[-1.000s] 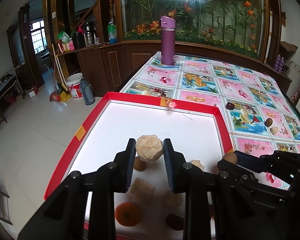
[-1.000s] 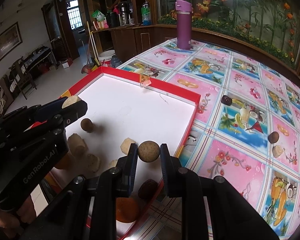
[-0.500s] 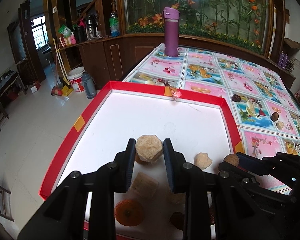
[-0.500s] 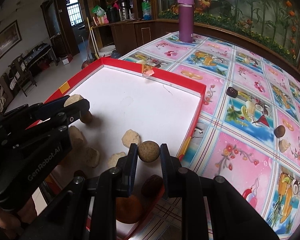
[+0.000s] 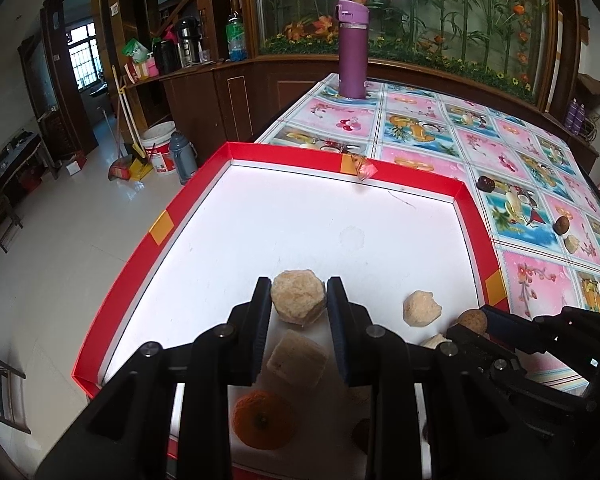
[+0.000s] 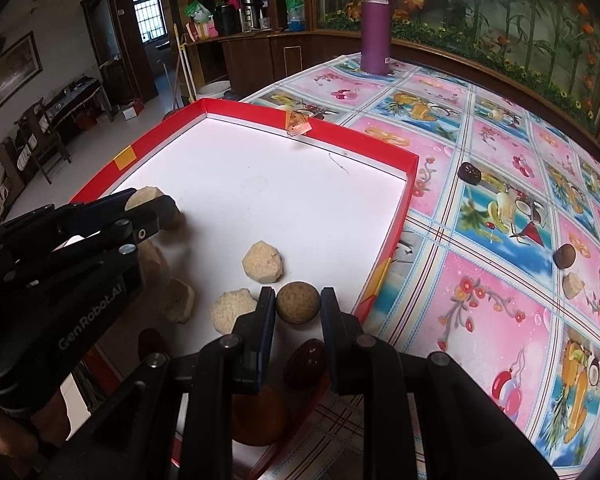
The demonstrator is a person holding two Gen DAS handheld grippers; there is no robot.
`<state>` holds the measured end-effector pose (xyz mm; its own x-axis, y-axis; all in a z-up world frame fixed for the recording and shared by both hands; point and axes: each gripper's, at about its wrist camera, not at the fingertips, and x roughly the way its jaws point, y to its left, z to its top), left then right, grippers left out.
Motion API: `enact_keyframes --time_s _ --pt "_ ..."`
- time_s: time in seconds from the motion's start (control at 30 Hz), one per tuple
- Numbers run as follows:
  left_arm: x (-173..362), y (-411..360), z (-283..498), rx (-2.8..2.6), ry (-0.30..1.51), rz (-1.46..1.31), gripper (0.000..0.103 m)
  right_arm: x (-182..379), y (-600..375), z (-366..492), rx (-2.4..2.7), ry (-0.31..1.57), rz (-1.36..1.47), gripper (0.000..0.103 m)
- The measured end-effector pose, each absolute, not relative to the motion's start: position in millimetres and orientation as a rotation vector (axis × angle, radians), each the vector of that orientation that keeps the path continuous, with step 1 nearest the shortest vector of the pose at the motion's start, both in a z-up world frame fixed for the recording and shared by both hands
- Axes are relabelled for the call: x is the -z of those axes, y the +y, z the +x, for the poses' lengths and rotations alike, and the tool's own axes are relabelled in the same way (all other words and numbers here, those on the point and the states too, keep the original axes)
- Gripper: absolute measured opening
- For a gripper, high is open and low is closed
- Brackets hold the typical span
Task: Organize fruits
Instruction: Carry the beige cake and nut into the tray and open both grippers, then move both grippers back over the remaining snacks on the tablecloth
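Observation:
A red-rimmed white tray (image 5: 204, 204) (image 6: 340, 132) lies on the table. My left gripper (image 5: 299, 300) is shut on a pale rough chunk (image 5: 298, 296) low over the tray's near part. My right gripper (image 6: 298, 304) is shut on a small brown round fruit (image 6: 298, 303) above the tray's near right corner. In the tray lie several pale chunks (image 6: 262, 262), an orange (image 5: 262, 420) and a dark red fruit (image 6: 306, 362). The left gripper shows in the right wrist view (image 6: 150, 204), the right gripper in the left wrist view (image 5: 474, 322).
A purple bottle (image 5: 352, 50) stands at the table's far end. On the patterned cloth right of the tray lie a dark fruit (image 6: 470, 172), a brown fruit (image 6: 564, 256) and a pale chunk (image 6: 573, 285). The floor drops off left of the tray.
Both grippers have drawn back toward the near side of the tray, each still holding its piece. More of the tray floor shows ahead of them.

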<state>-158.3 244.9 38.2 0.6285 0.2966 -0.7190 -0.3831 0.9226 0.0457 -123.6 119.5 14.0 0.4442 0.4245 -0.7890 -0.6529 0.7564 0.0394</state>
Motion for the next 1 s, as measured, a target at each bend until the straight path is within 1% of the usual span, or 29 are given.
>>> enact_keyframes --time_s 0.2,0.27,0.3,0.33,0.37,0.4,0.43,0.47,0.5,0.53,0.57,0.6,0.67,0.73,1.0 --pt "-36.5 245.3 -156.3 -0.398 0.815 -0.118 0.031 -13.9 121.0 -125.2 -0.692 0.893 -0.308 0.024" --pt "-37.2 243.6 -156.0 -0.405 0.815 -0.107 0.038 -14.8 120.4 -125.5 -0.696 0.895 -0.311 0.025" --pt "-38.1 242.1 -155.9 -0.408 0.816 -0.102 0.045 -16.0 119.2 -126.2 -0.696 0.893 -0.314 0.03" --pt "-39.2 240.9 -156.2 -0.41 0.814 -0.101 0.05 -17.5 117.3 -127.0 -0.703 0.89 -0.309 0.031" --pt "-40.7 239.4 -157.0 -0.411 0.81 -0.1 0.052 -18.7 115.3 -126.9 -0.712 0.889 -0.3 0.034" --pt "-43.2 236.6 -158.6 -0.415 0.803 -0.095 0.056 -21.6 111.0 -127.5 -0.721 0.884 -0.282 0.035" --pt "-45.3 234.5 -159.3 -0.418 0.798 -0.09 0.062 -24.0 107.6 -127.8 -0.722 0.875 -0.272 0.036" --pt "-47.4 232.0 -160.2 -0.42 0.793 -0.084 0.064 -26.2 104.9 -128.1 -0.72 0.867 -0.265 0.036" --pt "-50.2 229.2 -161.2 -0.421 0.786 -0.081 0.067 -29.9 100.0 -128.0 -0.71 0.859 -0.26 0.039" --pt "-53.6 225.9 -162.2 -0.419 0.777 -0.08 0.067 -32.3 96.3 -127.7 -0.695 0.852 -0.257 0.043" --pt "-57.0 222.7 -162.5 -0.414 0.77 -0.08 0.067 -35.5 90.9 -126.8 -0.683 0.838 -0.246 0.05" --pt "-61.3 218.4 -163.1 -0.406 0.762 -0.077 0.067 -39.3 83.3 -125.8 -0.673 0.821 -0.227 0.052" --pt "-69.0 209.3 -164.3 -0.392 0.746 -0.066 0.068 -44.5 72.1 -122.4 -0.655 0.809 -0.2 0.052" --pt "-77.3 199.0 -163.9 -0.37 0.73 -0.055 0.072 -49.5 56.7 -117.2 -0.632 0.804 -0.168 0.052" --pt "-106.5 135.6 -154.2 -0.231 0.68 0.02 0.076 -62.9 -14.5 -93.1 -0.522 0.786 -0.038 0.052"
